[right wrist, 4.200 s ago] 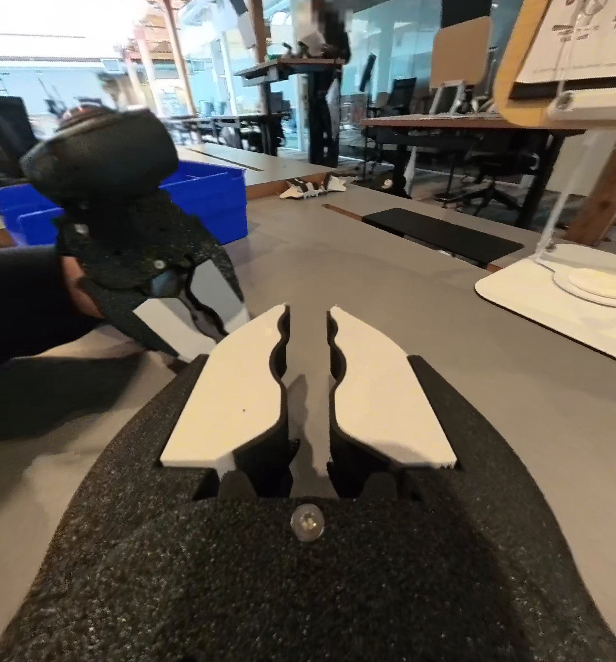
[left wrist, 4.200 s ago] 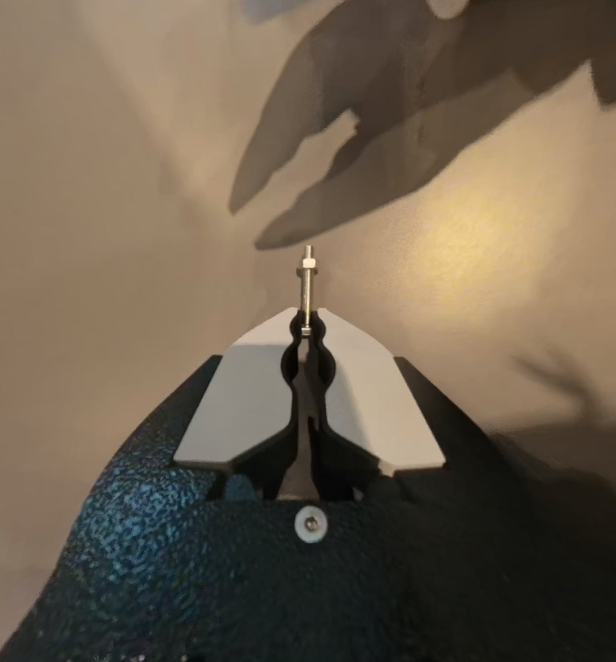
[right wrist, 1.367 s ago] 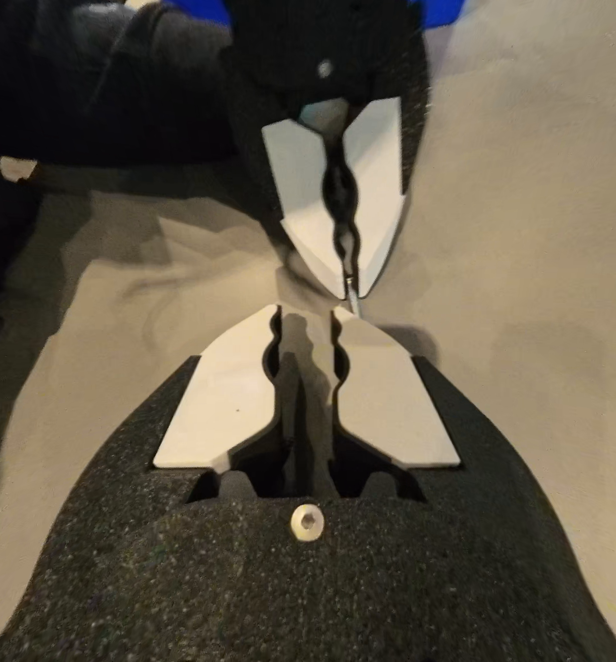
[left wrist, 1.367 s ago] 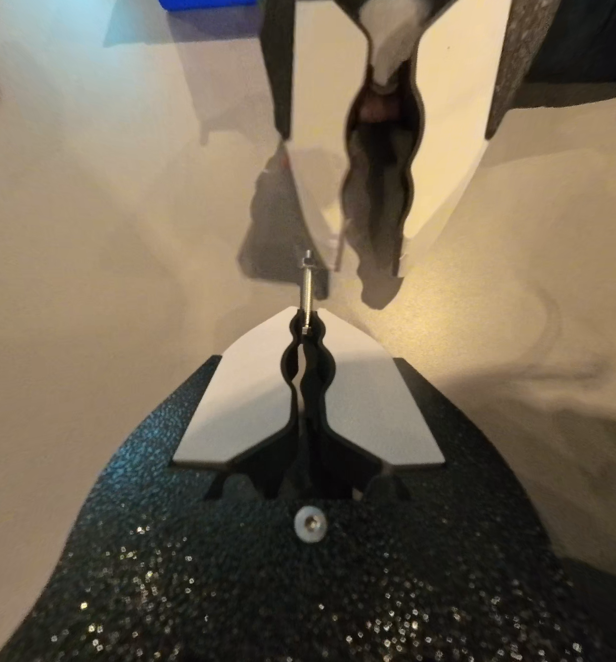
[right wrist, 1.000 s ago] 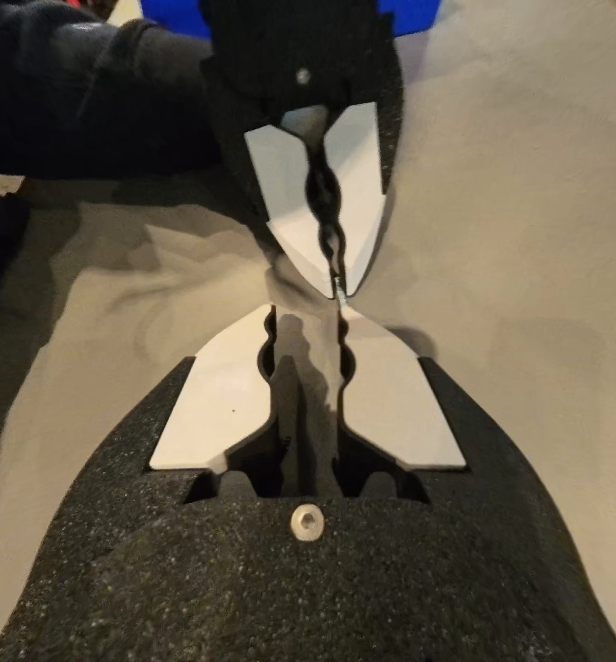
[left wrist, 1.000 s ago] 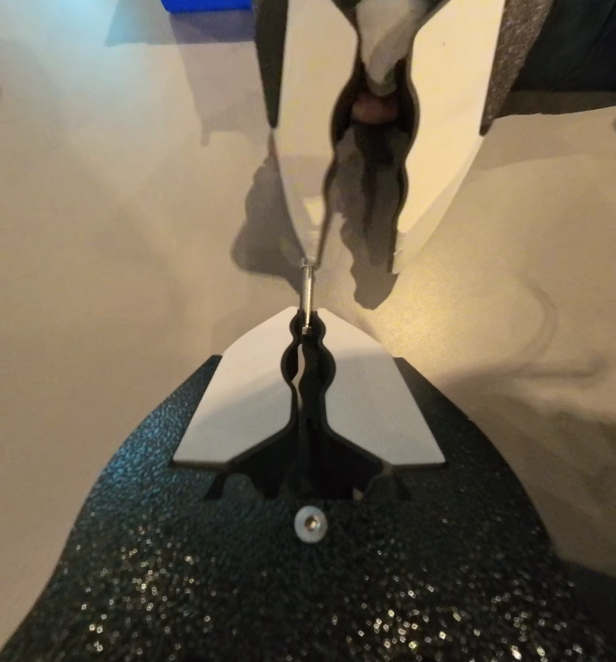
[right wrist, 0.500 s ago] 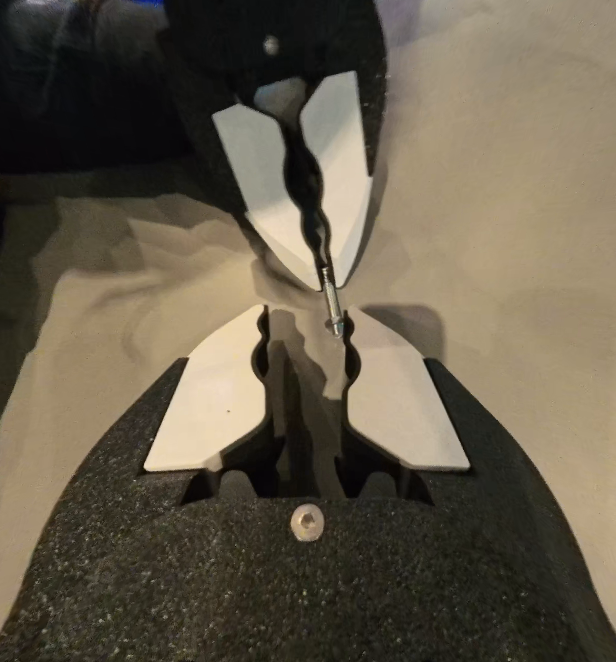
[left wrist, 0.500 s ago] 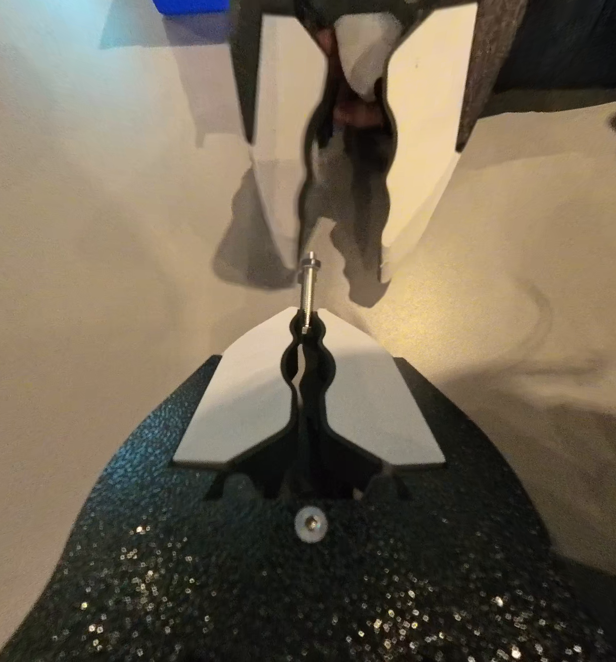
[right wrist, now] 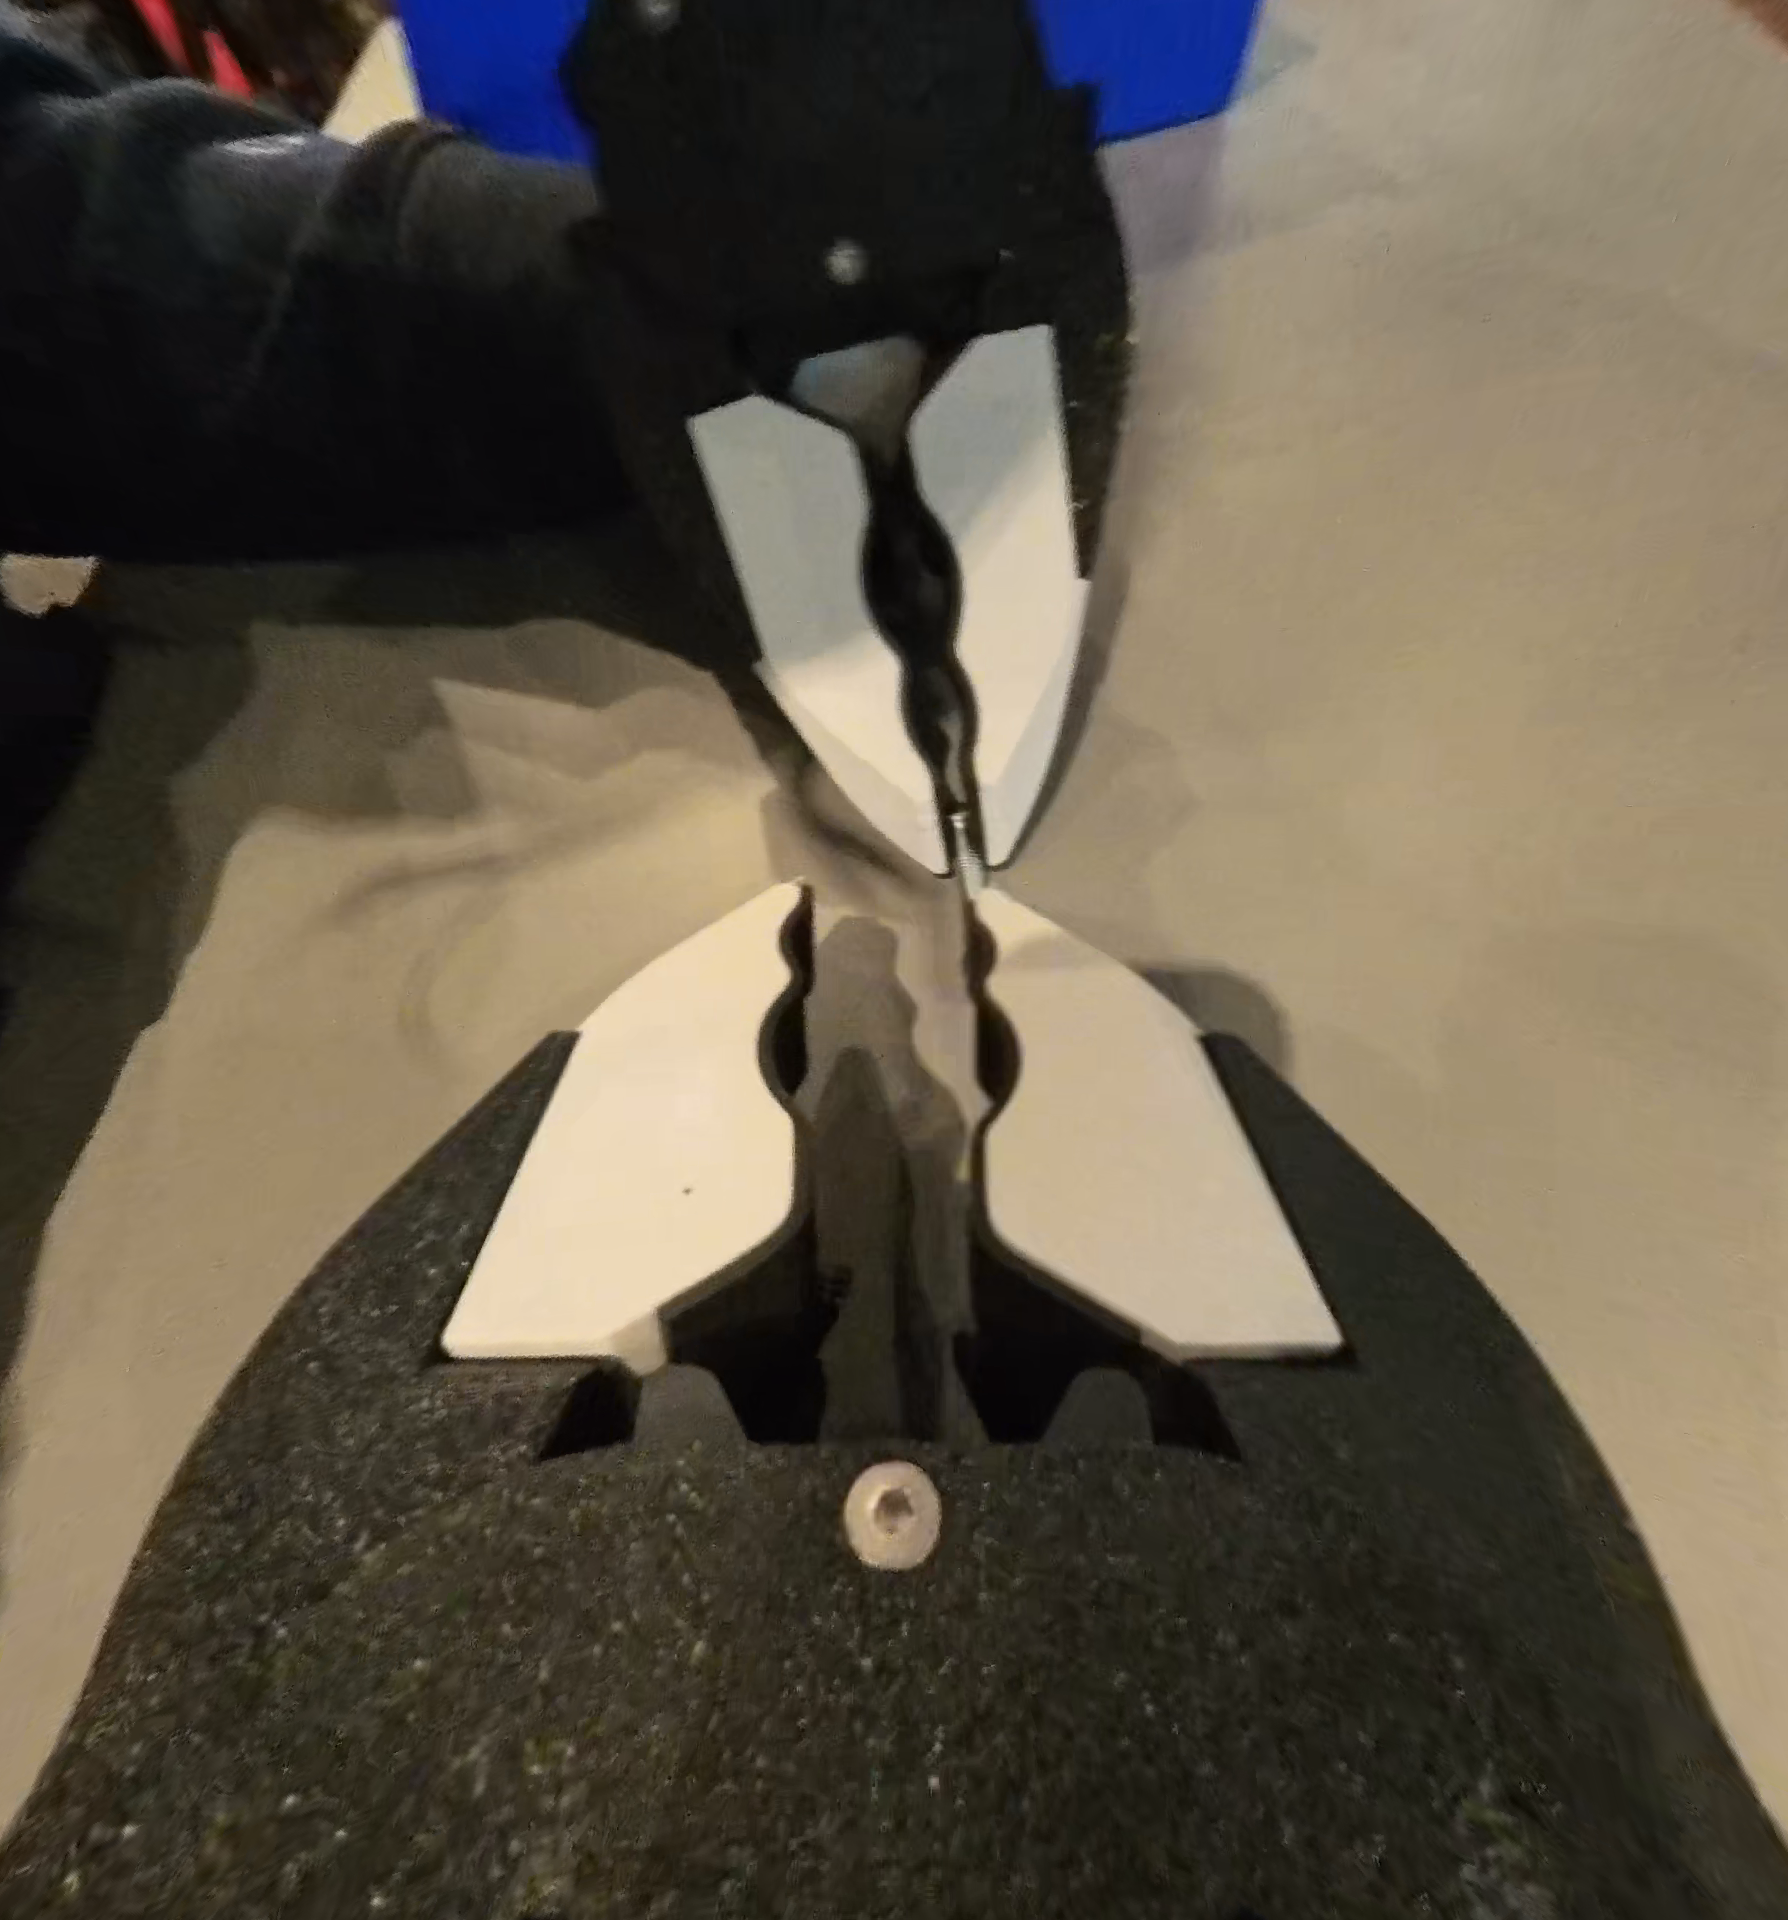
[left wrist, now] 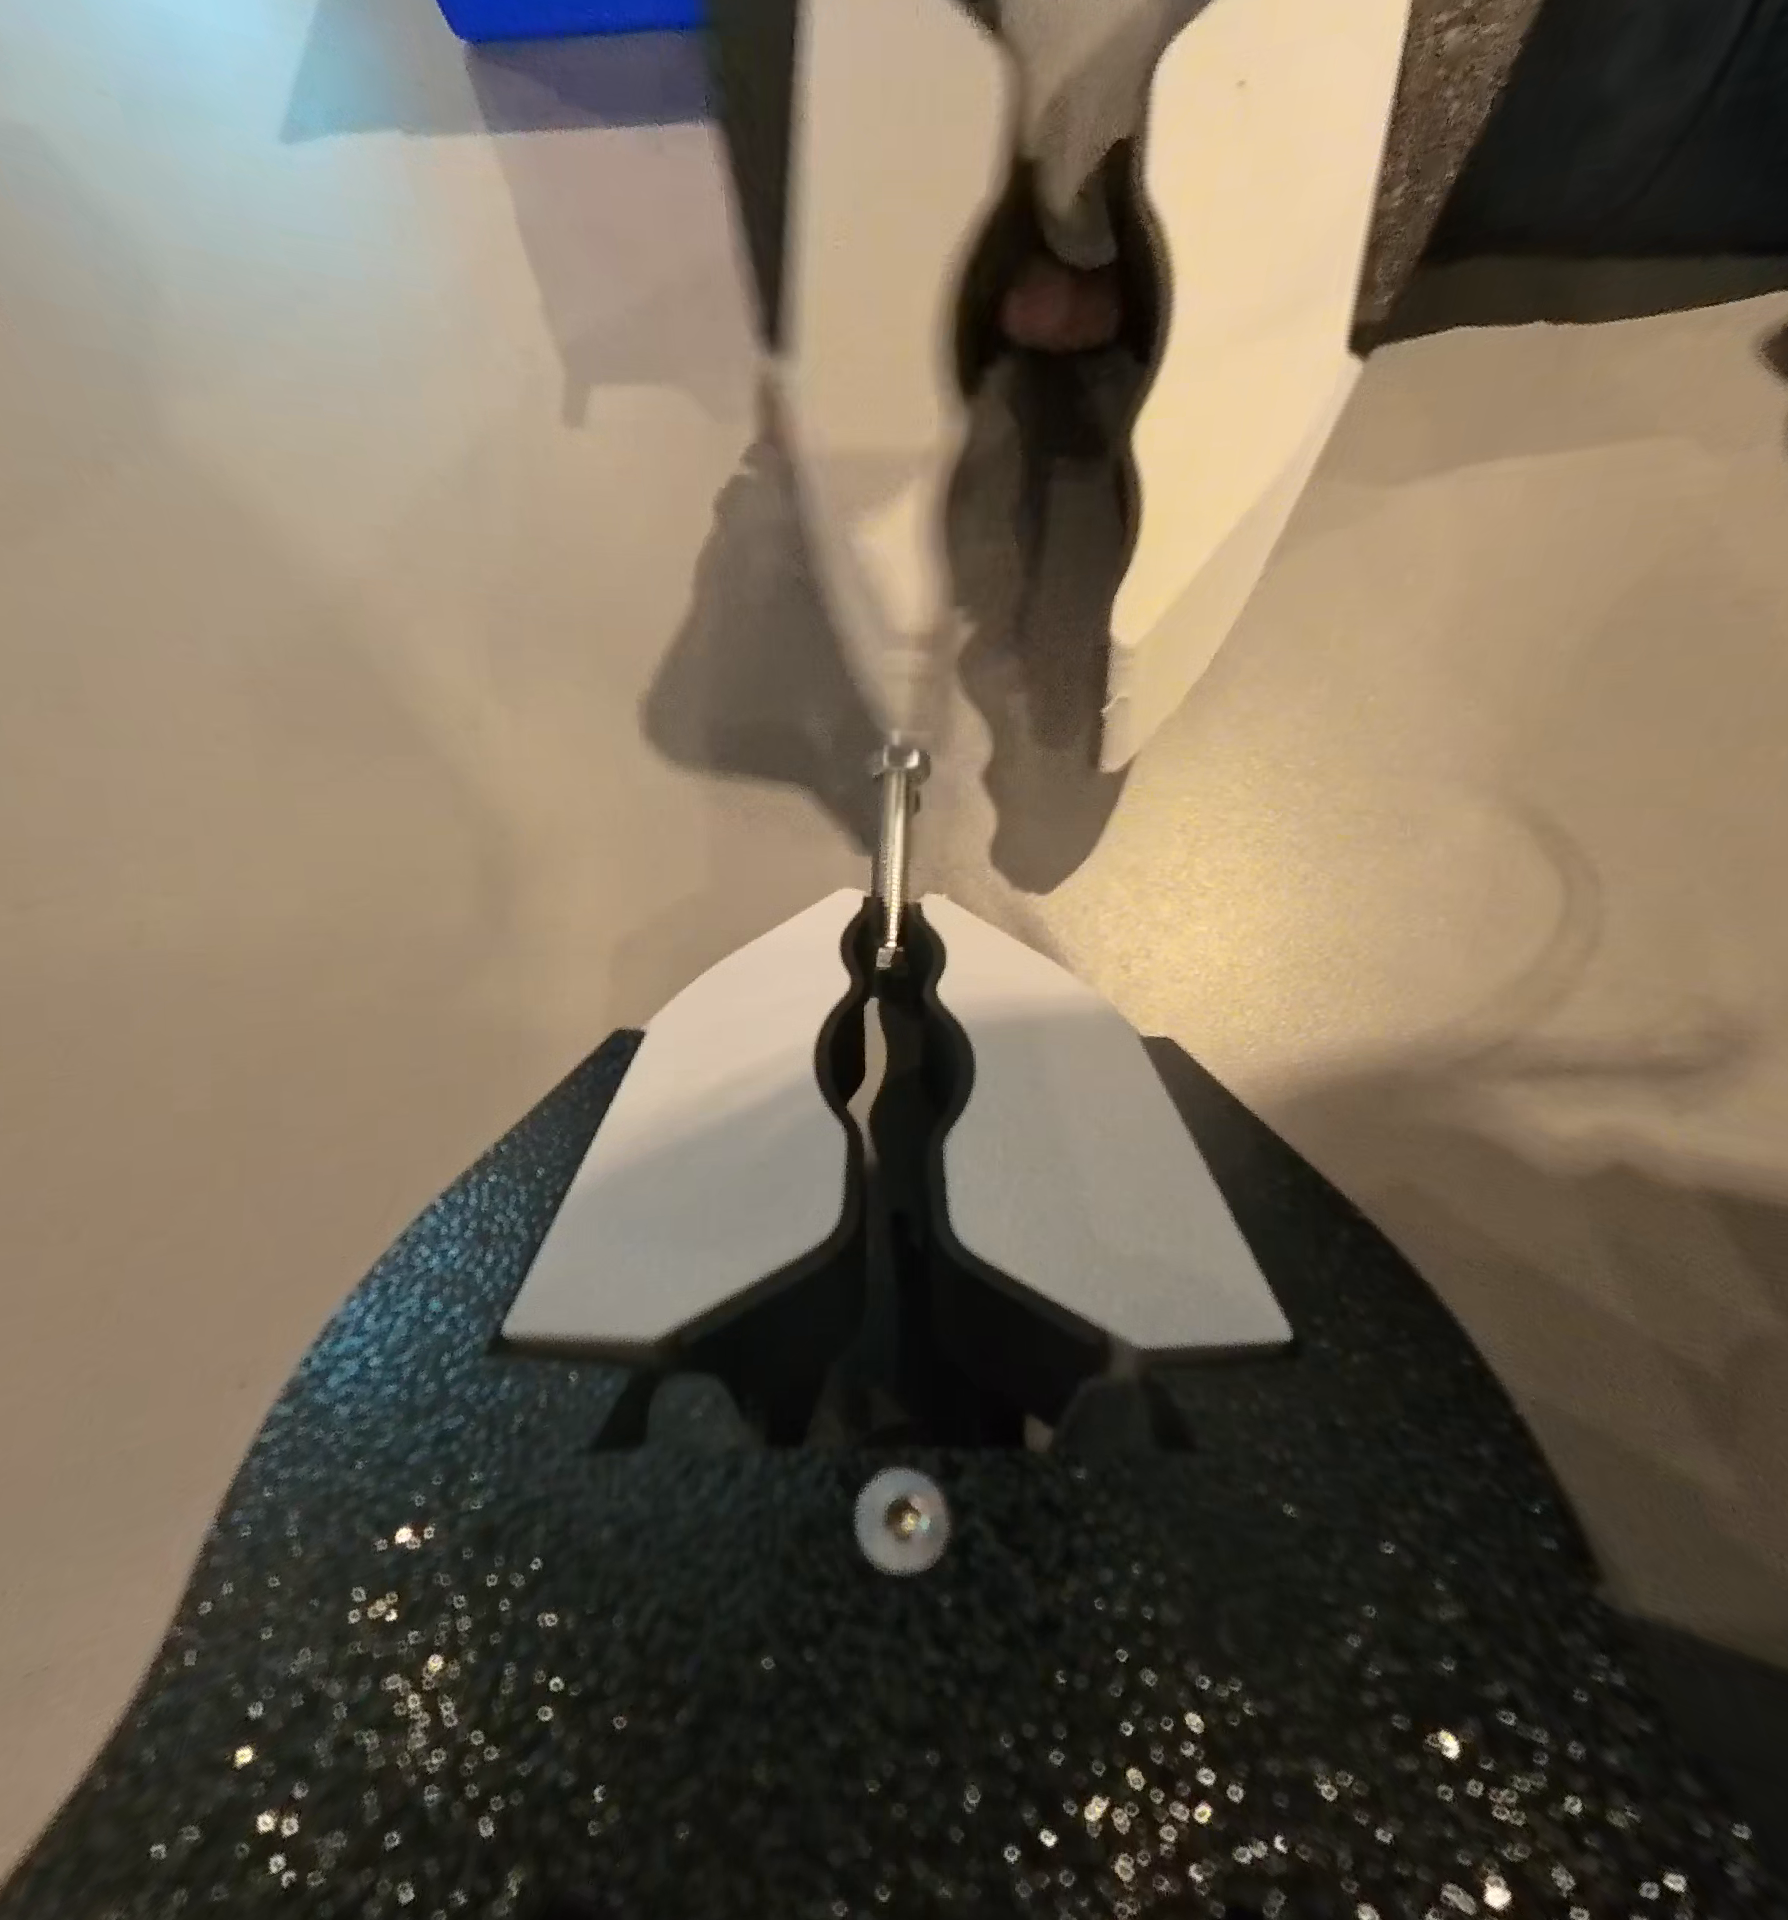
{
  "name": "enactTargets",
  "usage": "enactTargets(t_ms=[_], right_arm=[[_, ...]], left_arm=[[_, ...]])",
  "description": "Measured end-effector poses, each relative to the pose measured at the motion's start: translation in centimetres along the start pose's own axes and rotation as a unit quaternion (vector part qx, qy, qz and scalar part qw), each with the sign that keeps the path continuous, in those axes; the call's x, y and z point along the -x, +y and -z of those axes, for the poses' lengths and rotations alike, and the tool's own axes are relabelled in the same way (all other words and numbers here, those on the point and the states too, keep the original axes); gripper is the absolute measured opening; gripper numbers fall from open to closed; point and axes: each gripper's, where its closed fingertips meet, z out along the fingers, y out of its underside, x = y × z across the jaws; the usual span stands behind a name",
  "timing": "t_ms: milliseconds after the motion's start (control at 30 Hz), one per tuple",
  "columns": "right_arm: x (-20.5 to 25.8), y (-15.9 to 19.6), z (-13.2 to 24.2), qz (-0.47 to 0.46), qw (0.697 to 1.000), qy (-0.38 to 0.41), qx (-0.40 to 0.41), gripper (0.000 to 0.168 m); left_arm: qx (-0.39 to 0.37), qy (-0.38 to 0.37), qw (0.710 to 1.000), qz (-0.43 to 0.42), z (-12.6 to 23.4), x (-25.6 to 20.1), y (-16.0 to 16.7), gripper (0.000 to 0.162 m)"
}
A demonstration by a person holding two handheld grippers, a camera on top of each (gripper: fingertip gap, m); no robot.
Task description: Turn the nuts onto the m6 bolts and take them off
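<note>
My left gripper (left wrist: 895, 912) is shut on the head end of a thin steel bolt (left wrist: 892, 842). The bolt sticks straight forward, with a nut (left wrist: 898, 767) near its far end. My right gripper (left wrist: 1009, 743) faces it from the far side, open. One of its white fingers (left wrist: 869, 468) is blurred and its tip seems to touch the nut. In the right wrist view my right gripper (right wrist: 890, 896) is open and holds nothing. The bolt (right wrist: 961, 847) pokes from the left gripper (right wrist: 963, 862) and meets the tip of my right-hand finger (right wrist: 1098, 1122).
Both grippers hang low over a plain beige-grey table (left wrist: 246, 727). A blue bin (right wrist: 1170, 62) stands at the far edge, also in the left wrist view (left wrist: 568, 19). A person's dark sleeve (right wrist: 246, 312) holds the left gripper. My two grippers' fingertips are within a few centimetres of each other.
The right gripper swung in to face the left one. Over the last half second it has moved forward again, so its finger tip is back at the nut. The left gripper stays shut on the bolt.
</note>
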Motion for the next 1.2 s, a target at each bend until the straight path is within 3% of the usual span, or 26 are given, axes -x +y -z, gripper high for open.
enactTargets(t_ms=[100, 133, 167, 200, 400, 500, 533, 700, 800, 867, 900, 933, 1100, 1200], right_arm=[[-0.6, 0.6, -0.5, -0.006, 0.999, 0.016, 0.028, 0.039], [-0.1, 0.8, -0.6, 0.004, 0.999, 0.005, 0.036, 0.032], [0.9, 0.8, -0.6, 0.022, 0.999, -0.026, 0.036, 0.011], [1.5, 0.8, -0.4, 0.029, 0.998, -0.044, 0.033, 0.005], [-0.8, 0.6, -0.3, -0.008, 0.999, 0.027, 0.026, 0.049], [0.0, 1.1, -0.5, 0.008, 0.999, 0.003, 0.046, 0.035], [1.1, 0.9, -0.2, 0.014, 0.999, -0.038, 0.033, 0.008], [-0.2, 0.5, 0.1, -0.013, 1.000, 0.001, 0.015, 0.040], [-0.2, 1.1, -0.4, -0.002, 0.999, 0.008, 0.041, 0.044], [0.1, 1.2, -0.4, 0.007, 0.999, 0.003, 0.046, 0.041], [0.9, 0.9, -0.2, 0.013, 0.999, -0.025, 0.030, 0.017], [1.3, 0.5, 0.1, 0.012, 0.999, -0.041, 0.015, 0.010], [-0.2, 0.7, -0.1, -0.013, 1.000, 0.006, 0.022, 0.045], [0.0, 1.1, -0.3, -0.007, 0.999, 0.003, 0.039, 0.046]], left_arm=[[0.000, 0.000, 1.000, 0.000, 0.0, 0.0, 0.0, 0.005], [0.000, 0.001, 1.000, 0.000, 0.0, 0.0, 0.0, 0.005], [0.000, 0.001, 1.000, 0.001, 0.0, 0.0, 0.0, 0.005], [0.000, 0.001, 1.000, 0.001, 0.0, 0.0, 0.0, 0.005], [0.000, 0.001, 1.000, 0.001, 0.0, 0.0, 0.0, 0.005], [0.000, 0.005, 1.000, -0.002, 0.0, -0.2, 0.0, 0.005], [0.000, 0.003, 1.000, -0.002, 0.0, -0.1, 0.0, 0.005], [0.001, 0.004, 1.000, 0.000, 0.0, -0.1, 0.0, 0.005], [0.001, 0.004, 1.000, 0.000, 0.0, -0.1, 0.0, 0.005], [0.001, 0.005, 1.000, -0.001, 0.0, -0.2, 0.0, 0.005], [0.001, 0.004, 1.000, 0.000, 0.0, -0.2, 0.0, 0.005], [0.001, 0.003, 1.000, 0.000, 0.0, -0.1, 0.0, 0.005], [0.000, 0.006, 1.000, 0.002, 0.0, -0.2, 0.0, 0.005], [0.000, 0.013, 1.000, 0.002, 0.0, -0.3, 0.0, 0.005]])
